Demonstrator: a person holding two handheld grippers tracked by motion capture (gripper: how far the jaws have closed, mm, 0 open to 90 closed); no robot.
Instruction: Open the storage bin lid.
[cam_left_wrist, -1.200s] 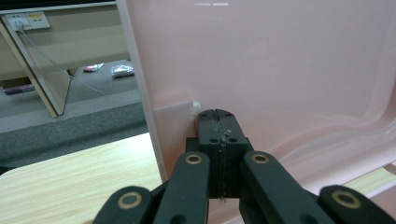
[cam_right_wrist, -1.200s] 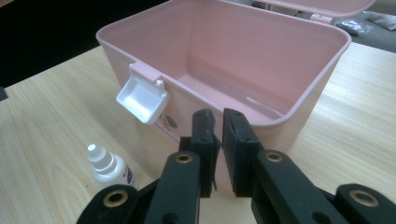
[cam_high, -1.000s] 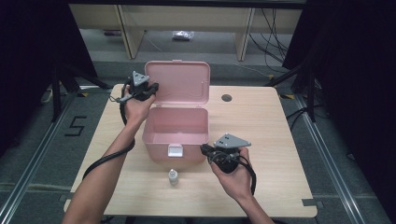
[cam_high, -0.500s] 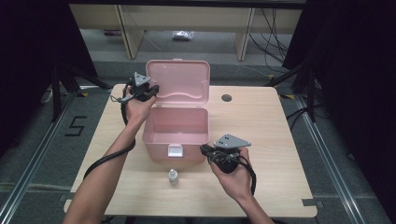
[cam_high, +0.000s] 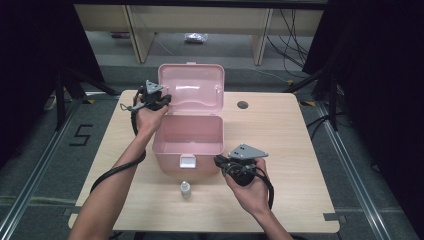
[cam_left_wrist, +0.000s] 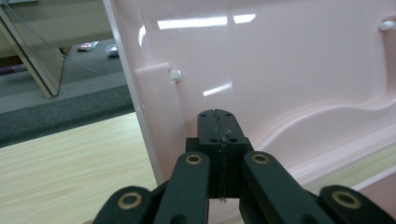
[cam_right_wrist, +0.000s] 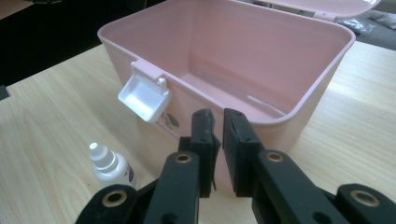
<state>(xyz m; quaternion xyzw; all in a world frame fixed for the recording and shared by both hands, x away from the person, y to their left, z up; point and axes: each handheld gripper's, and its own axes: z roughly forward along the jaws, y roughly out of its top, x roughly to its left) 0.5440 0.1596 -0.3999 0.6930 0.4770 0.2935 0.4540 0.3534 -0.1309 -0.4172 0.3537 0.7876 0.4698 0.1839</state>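
Observation:
A pink plastic box (cam_high: 187, 135) stands open in the middle of the table, its lid (cam_high: 192, 90) tilted up at the back. My left gripper (cam_high: 162, 99) is shut with nothing in it, its tips close to the lid's (cam_left_wrist: 289, 70) left edge; whether they touch it I cannot tell. My right gripper (cam_high: 219, 161) sits low at the box's front right corner. Its jaws (cam_right_wrist: 217, 119) stand a narrow gap apart with nothing between them, just short of the box's front wall (cam_right_wrist: 187, 116). A small white dropper bottle (cam_high: 185, 189) (cam_right_wrist: 109, 165) stands in front of the box.
A white latch (cam_high: 187, 161) (cam_right_wrist: 144, 100) hangs open on the box's front. The wooden table (cam_high: 300, 150) has a round cable hole (cam_high: 243, 105) at the back right. Shelving and cables lie beyond the far edge.

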